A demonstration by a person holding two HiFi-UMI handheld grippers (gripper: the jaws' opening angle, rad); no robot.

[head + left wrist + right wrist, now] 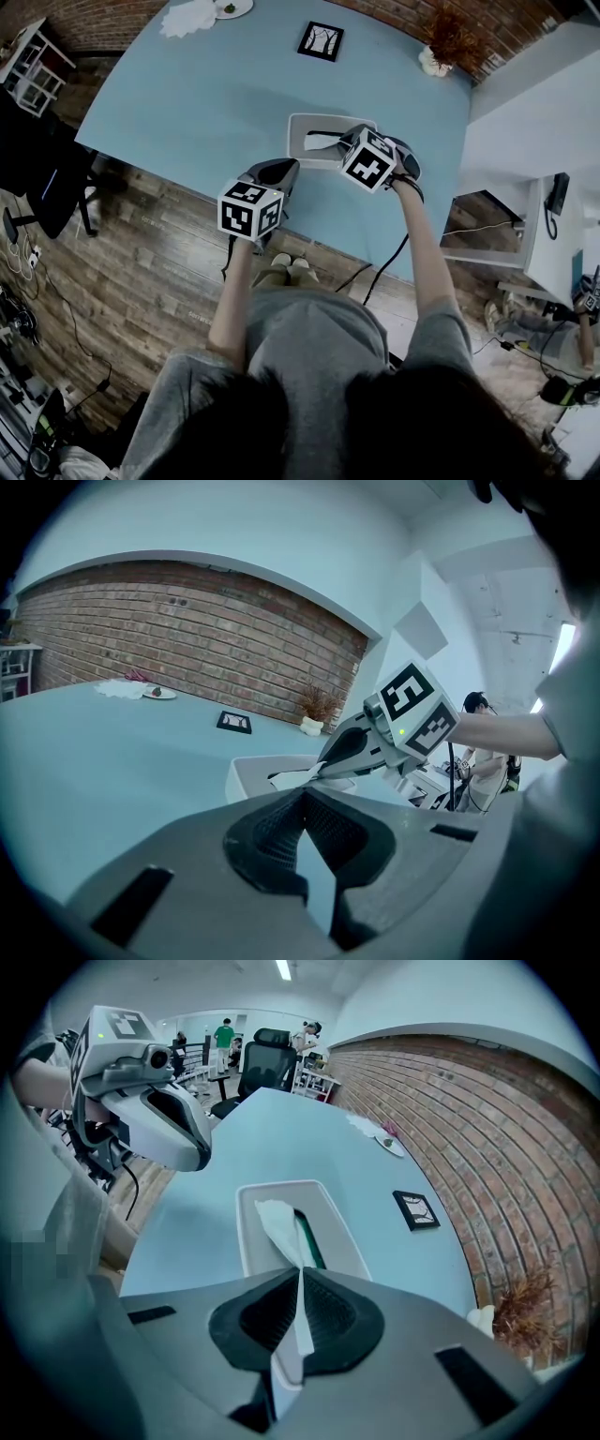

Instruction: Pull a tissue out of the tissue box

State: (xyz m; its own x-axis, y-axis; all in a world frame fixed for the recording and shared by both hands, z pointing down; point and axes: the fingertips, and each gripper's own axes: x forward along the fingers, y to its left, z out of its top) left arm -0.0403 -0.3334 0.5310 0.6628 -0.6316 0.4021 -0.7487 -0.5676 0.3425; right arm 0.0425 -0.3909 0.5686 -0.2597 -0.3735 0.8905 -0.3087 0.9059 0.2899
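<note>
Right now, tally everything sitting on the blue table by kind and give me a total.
Tissue box: 1
Tissue sticking out of its slot: 1
Picture frame: 1
Potted dried plant: 1
Plate: 1
Crumpled white cloth or paper: 1
Total: 6

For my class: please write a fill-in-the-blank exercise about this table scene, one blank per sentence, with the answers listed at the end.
1. The right gripper is shut on a white ____ rising out of the box.
2. That box stands on a light ____ table.
3. The wall beyond the table is built of ____.
4. The left gripper, its jaws together, holds ____.

Missing words: tissue, blue, brick, nothing.
</note>
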